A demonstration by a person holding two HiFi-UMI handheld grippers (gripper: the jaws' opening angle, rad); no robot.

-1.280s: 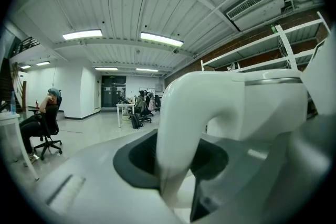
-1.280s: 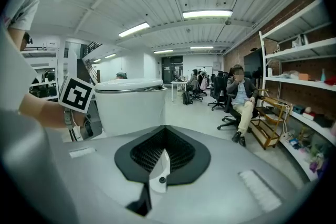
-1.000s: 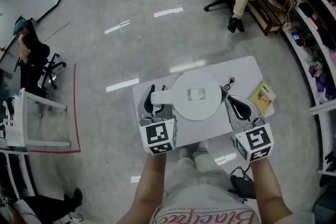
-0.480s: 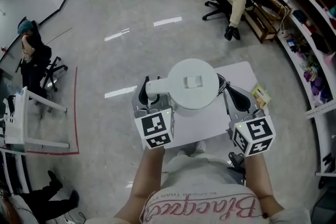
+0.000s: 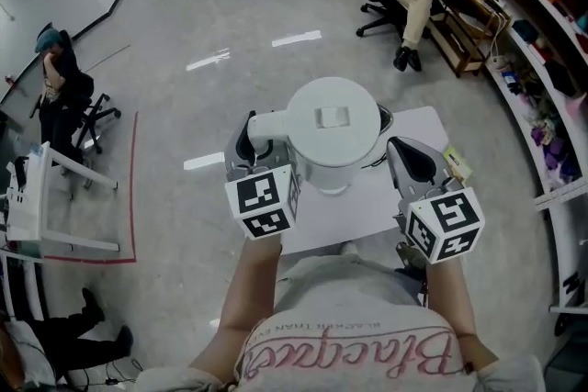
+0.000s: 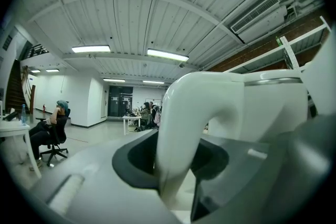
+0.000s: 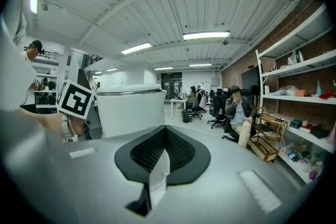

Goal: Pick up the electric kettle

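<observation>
White electric kettle (image 5: 333, 128) gripped at handle (image 5: 266, 126) by left claw (image 5: 246, 142); right claw (image 5: 404, 159) closed.

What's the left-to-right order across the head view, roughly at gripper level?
Red floor tape → left gripper → electric kettle → right gripper → wall shelving

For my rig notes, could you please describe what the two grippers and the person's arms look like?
Both the left gripper and right gripper are light grey shells with black ribbed pads lining the jaws. Each carries a white cube bearing black square markers. The forearms are unsleeved; the top is pale with red script.
</observation>
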